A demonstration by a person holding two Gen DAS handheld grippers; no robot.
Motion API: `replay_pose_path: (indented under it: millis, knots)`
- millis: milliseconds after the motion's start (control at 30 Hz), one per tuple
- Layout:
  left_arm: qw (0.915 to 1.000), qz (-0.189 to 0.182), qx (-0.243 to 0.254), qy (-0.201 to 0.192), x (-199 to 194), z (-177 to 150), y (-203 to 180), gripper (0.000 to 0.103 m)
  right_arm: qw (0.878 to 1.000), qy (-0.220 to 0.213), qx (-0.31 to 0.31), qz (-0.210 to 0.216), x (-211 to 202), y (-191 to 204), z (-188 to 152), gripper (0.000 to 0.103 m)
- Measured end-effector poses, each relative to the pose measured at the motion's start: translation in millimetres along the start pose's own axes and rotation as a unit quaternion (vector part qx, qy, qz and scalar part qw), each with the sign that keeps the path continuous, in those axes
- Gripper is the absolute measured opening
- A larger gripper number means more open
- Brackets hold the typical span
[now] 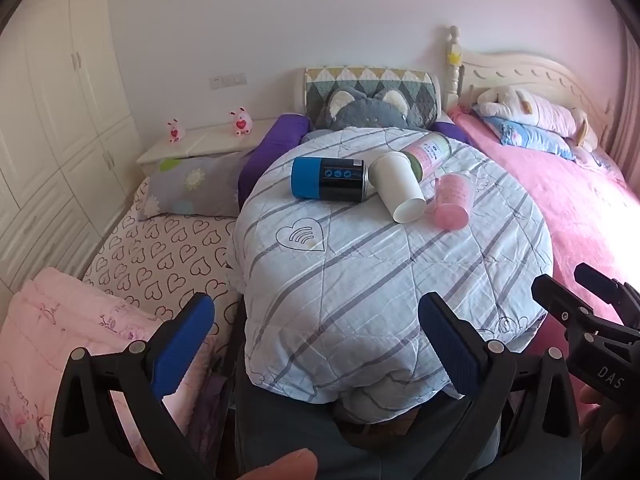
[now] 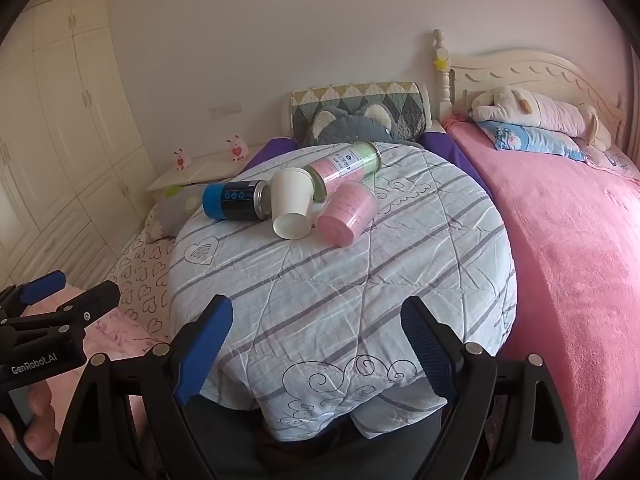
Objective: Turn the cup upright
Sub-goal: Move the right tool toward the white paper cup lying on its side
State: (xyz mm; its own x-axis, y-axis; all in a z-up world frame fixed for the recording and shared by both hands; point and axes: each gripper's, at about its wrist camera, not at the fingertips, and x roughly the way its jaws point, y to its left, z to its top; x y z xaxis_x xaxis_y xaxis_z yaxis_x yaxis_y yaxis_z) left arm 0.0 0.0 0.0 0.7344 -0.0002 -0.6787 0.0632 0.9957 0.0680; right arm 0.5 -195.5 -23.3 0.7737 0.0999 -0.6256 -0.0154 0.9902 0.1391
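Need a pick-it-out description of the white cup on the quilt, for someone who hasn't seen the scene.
Start at the round, grey-striped quilt between the two beds; four containers lie tipped over in a cluster at its far end. The white paper cup is in the middle, open mouth facing the camera, between the blue-and-black can and the pink cup. It is the only plain white, unprinted one.

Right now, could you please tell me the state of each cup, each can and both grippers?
white paper cup: on its side, mouth toward camera
pink cup: on its side
blue can: on its side
pink-green can: on its side
left gripper: open, empty
right gripper: open, empty
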Motion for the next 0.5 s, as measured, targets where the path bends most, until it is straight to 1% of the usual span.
replay_pose_path:
  millis: [267,500]
  knots:
    - [1.0000,0.000,-0.001,0.002,1,0,-1,0.103,1.000,0.005,-0.001,0.000,4,1,2,0.087]
    - [0.9999,0.006,-0.005,0.015,20,8,6,0.103,1.000,0.018,-0.003,0.000,18,5,21,0.087]
